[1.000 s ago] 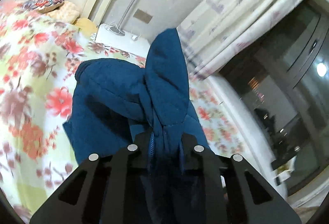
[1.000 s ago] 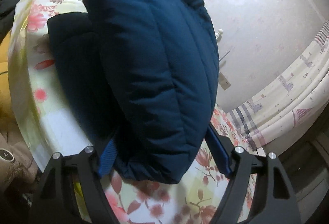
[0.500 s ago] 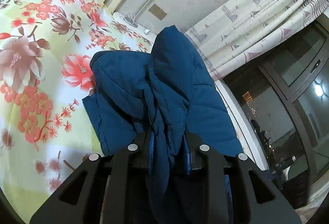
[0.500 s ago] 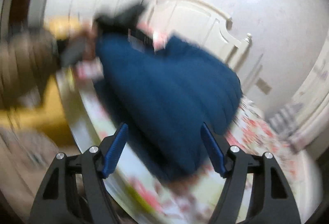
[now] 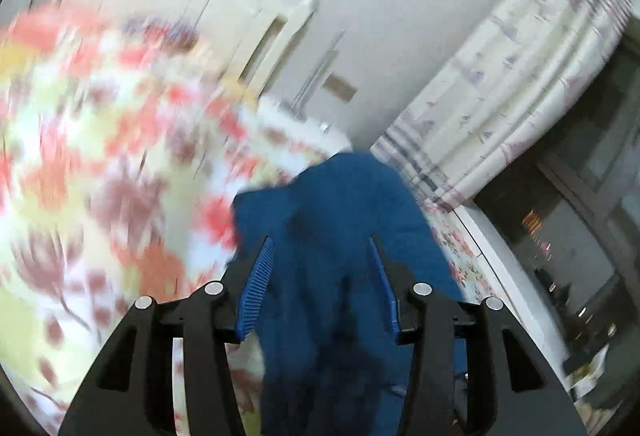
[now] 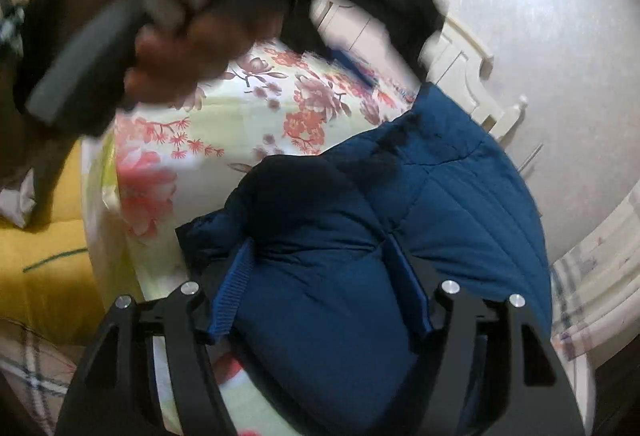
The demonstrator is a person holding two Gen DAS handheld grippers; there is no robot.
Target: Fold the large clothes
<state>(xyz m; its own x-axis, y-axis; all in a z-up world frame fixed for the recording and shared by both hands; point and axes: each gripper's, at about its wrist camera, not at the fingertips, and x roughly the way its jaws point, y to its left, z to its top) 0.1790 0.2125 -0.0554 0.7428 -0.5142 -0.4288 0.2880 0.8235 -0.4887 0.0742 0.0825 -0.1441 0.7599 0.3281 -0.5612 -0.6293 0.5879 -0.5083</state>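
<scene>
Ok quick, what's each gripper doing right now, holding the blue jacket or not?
Left gripper: opening, jacket between the jaws, no longer pinched.
Right gripper: closing around the jacket, not pinching it yet.

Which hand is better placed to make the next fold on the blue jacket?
Probably right: the right tool straddles a thick fold of the jacket, jaws closing. The left tool is opening, its view blurred.

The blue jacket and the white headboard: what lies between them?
In the right wrist view, a stretch of the flowered bedspread lies between the blue jacket and the white headboard, with nothing resting on it.
</scene>
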